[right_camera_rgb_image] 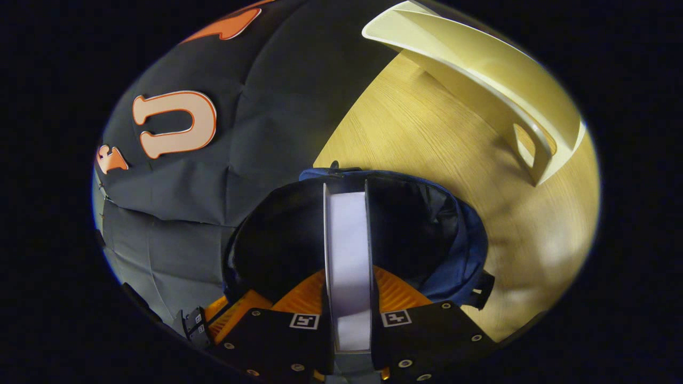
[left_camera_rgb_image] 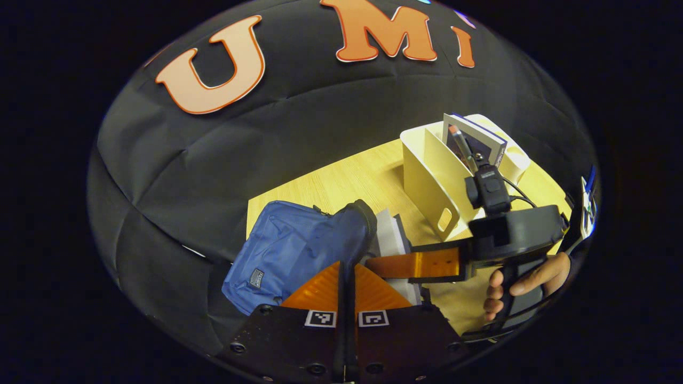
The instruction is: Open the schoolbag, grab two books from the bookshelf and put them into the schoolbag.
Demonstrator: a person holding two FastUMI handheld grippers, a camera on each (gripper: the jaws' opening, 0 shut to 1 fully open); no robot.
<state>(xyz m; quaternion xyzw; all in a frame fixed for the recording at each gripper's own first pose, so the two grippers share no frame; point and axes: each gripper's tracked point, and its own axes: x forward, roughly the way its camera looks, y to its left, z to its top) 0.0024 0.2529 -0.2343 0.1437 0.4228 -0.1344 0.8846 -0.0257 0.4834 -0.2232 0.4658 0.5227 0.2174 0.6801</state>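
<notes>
Now book (right_camera_rgb_image: 348, 256) between right tool (right_camera_rgb_image: 347, 290) fingers.

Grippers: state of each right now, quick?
Left gripper: jaws shut on the schoolbag rim.
Right gripper: jaws shut on a book above the open schoolbag.

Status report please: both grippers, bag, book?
Left gripper shut on bag rim. Right gripper shut on book, over open bag. Nothing in the way.

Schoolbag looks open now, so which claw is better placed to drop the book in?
The right claw. It is shut on a book, held edge-on over the schoolbag's dark open mouth. The left claw is pinching the schoolbag's rim, likely holding it open, so it should stay put.
</notes>
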